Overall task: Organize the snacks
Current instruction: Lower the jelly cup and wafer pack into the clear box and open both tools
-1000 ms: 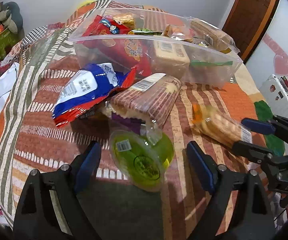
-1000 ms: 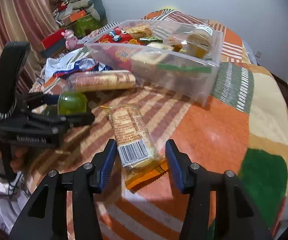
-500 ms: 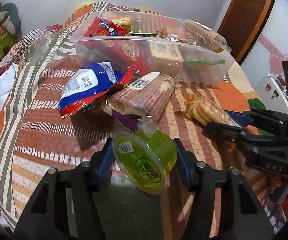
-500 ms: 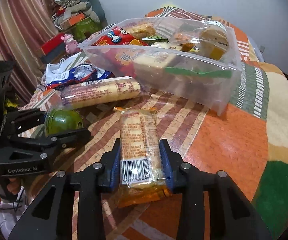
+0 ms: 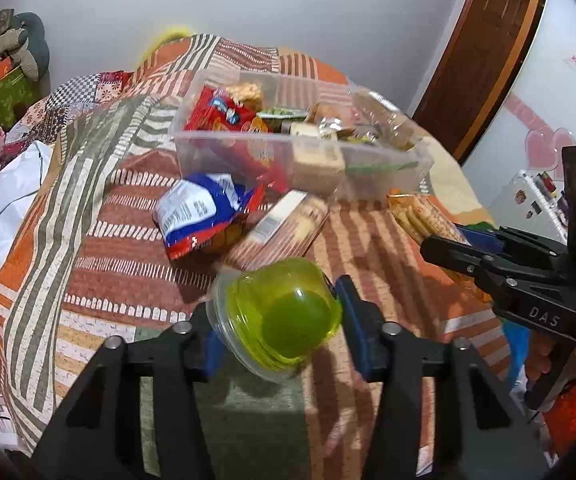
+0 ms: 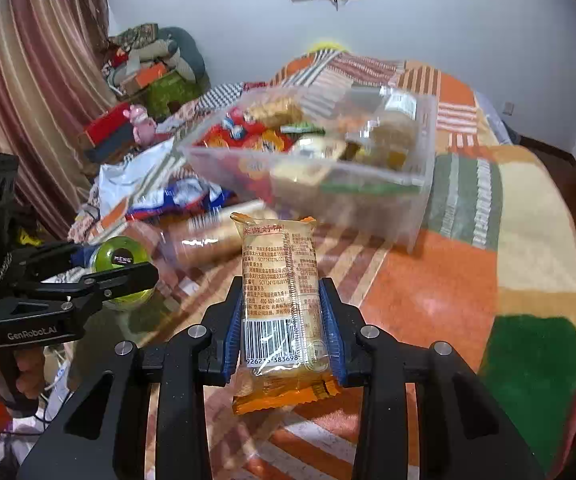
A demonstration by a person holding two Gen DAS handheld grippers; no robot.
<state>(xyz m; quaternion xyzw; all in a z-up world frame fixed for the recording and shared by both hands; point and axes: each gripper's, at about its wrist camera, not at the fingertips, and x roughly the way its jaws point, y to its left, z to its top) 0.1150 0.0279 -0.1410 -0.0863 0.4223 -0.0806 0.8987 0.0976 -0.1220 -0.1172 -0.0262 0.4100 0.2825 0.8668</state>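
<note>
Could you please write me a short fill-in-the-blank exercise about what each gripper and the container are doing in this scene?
1. The left gripper is closing on a ____ jelly cup.
2. The right gripper is shut on a cracker packet with a ____ printed near its lower end.
3. The clear plastic bin on the quilt already holds ____.

Missing words: green; barcode; snacks

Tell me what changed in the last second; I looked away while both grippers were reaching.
The left gripper is closing on the green jelly cup and has lifted it; the right gripper clamped and raised the cracker pack. The clear bin and the other snacks stayed put.
</note>
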